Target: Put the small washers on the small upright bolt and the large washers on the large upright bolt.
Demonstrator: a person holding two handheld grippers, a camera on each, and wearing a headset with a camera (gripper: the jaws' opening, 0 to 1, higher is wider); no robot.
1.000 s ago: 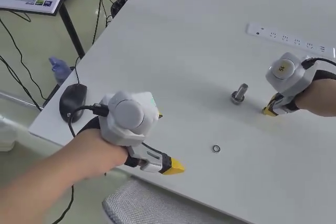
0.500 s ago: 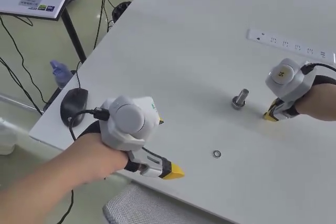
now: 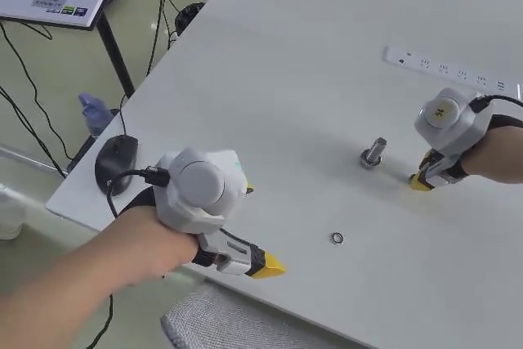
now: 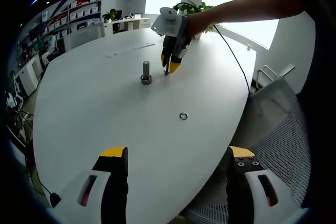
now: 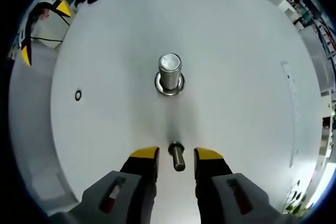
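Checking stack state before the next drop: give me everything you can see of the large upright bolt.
The large upright bolt is silvery metal, standing upright on the white table, flat shiny end up. A wider ring circles its base; head or washer, I cannot tell. Nothing touches it but the table. The right gripper sits beside it, jaws apart either side of a smaller bolt. One loose washer lies apart on the table.

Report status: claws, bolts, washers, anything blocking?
Left claw open, empty. Right claw open, straddling small bolt, not clamped. One loose washer on table; large bolt upright. Nothing between left claw and washer.
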